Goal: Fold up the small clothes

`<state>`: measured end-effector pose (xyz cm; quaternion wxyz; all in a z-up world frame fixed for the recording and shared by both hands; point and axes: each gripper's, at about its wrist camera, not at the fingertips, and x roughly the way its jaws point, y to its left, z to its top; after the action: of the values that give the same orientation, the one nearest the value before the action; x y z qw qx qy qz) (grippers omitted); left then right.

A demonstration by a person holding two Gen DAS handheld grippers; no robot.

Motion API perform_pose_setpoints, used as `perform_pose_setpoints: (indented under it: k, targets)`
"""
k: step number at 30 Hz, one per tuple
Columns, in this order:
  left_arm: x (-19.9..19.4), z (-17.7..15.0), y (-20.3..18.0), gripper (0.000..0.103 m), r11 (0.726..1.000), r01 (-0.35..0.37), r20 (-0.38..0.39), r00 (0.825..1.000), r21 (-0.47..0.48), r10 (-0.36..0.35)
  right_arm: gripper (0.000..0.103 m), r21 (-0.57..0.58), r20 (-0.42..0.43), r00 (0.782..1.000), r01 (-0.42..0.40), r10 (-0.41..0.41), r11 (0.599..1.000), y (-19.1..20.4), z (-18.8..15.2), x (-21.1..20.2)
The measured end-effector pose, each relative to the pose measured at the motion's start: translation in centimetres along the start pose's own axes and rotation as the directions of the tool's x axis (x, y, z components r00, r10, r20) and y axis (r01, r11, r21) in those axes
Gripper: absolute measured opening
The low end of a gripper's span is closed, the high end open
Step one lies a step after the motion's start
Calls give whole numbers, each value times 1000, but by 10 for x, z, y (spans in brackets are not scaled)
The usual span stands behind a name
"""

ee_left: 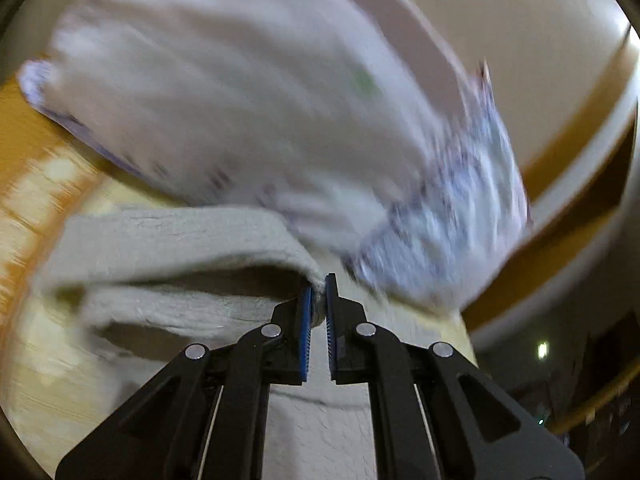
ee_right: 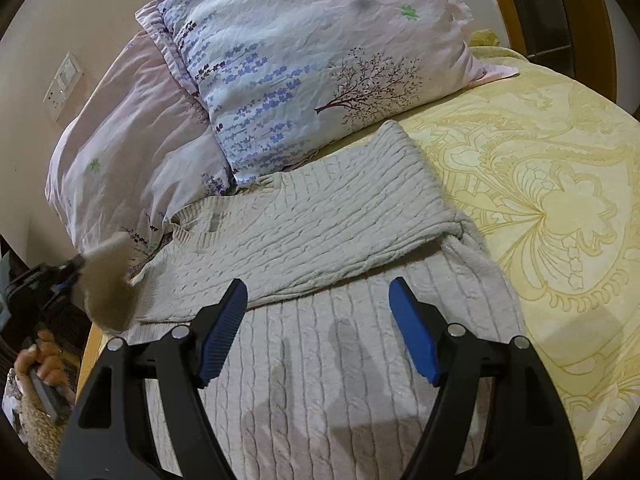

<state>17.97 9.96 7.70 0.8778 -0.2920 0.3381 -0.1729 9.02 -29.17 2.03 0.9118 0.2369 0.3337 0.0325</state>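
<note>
Knitwear covered the near side of the bed: a pale grey cable-knit sweater (ee_right: 320, 360) lay flat on the yellow patterned bedspread (ee_right: 560, 200), its upper part folded across itself so that a thick band of knit ran from the neckline on the left to the right-hand edge. The right gripper (ee_right: 318, 328) hovered just above the sweater's body with its blue-padded fingers (ee_right: 224, 328) spread wide and nothing between them; their shadows fell on the knit below.

At the left edge of the right wrist view, the left gripper (ee_right: 70, 274) appeared small and partly hidden, with a blurred flap of the grey knit hanging from its tip beside the bed's edge. The person's hand (ee_right: 40, 360) gripped its handle lower down. The left wrist view showed that tool (ee_left: 319, 300) up close: its blue pads (ee_left: 306, 336) were pressed nearly together, pinching a bunched edge of the sweater (ee_left: 172, 240), which stretched away to the left in a raised fold. That view was heavily motion-blurred.

Two pillows sat at the head of the bed, touching the sweater's far edge: a floral one with lavender sprigs and a tree print (ee_right: 320, 60), leaning over a plainer pink one (ee_right: 132, 140). A wall switch plate (ee_right: 64, 84) showed on the beige wall behind.
</note>
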Motion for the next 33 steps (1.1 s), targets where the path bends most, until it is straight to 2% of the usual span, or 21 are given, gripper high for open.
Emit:
perform_pose_setpoints:
  k: [2, 5, 8, 10, 11, 13, 14, 16, 18, 20, 23, 24, 26, 29, 31, 33]
  targets:
    - [31, -19, -9, 6, 1000, -20, -87, 996, 20, 22, 73, -19, -10, 1000, -5, 5, 1000, 3, 0, 0]
    - [55, -37, -8, 6, 999, -44, -167, 985, 28, 48, 73, -58, -35, 999, -20, 18, 998, 12, 1, 0]
    - [63, -48, -8, 7, 996, -72, -212, 974, 59, 82, 73, -132, -63, 997, -53, 45, 990, 33, 10, 2]
    - [59, -50, -6, 10, 996, -61, -229, 971, 66, 75, 73, -188, -62, 996, -69, 58, 980, 49, 16, 3]
    - [54, -51, -5, 15, 997, -50, -236, 970, 61, 63, 73, -235, -61, 996, -82, 70, 969, 63, 21, 4]
    - [39, -51, 0, 47, 998, -37, -224, 974, 47, 46, 73, -308, -69, 993, -110, 93, 945, 87, 26, 8]
    - [28, -49, 4, 52, 998, -46, -189, 980, 45, 54, 73, -345, -79, 991, -133, 112, 929, 99, 28, 12]
    - [4, -44, 20, 52, 998, -58, -138, 989, 29, 62, 68, -430, -99, 983, -181, 154, 884, 128, 29, 20]
    - [-9, -39, 39, 52, 996, -84, -107, 991, -15, 82, 58, -526, -140, 969, -248, 205, 814, 163, 23, 35]
    - [-16, -32, 62, 52, 989, -113, -95, 990, -93, 104, 51, -591, -217, 942, -334, 254, 735, 196, 12, 56]
    - [-13, -30, 82, 52, 978, -152, -113, 984, -146, 136, 40, -656, -301, 916, -400, 264, 641, 234, -7, 83]
    - [-9, -31, 86, 52, 975, -160, -125, 982, -157, 141, 37, -693, -314, 915, -403, 253, 598, 248, -16, 93]
    - [-6, -33, 97, 44, 967, -159, -141, 981, -197, 132, 35, -757, -336, 914, -406, 228, 512, 270, -32, 109]
    - [-7, -31, 102, 42, 963, -146, -144, 983, -228, 115, 29, -826, -342, 925, -381, 167, 415, 286, -49, 127]
    - [-6, -31, 104, 42, 962, -143, -145, 983, -232, 111, 28, -862, -330, 936, -351, 120, 366, 285, -58, 135]
    - [-6, -32, 103, 42, 963, -143, -145, 983, -230, 111, 26, -887, -298, 949, -316, 105, 337, 284, -63, 137]
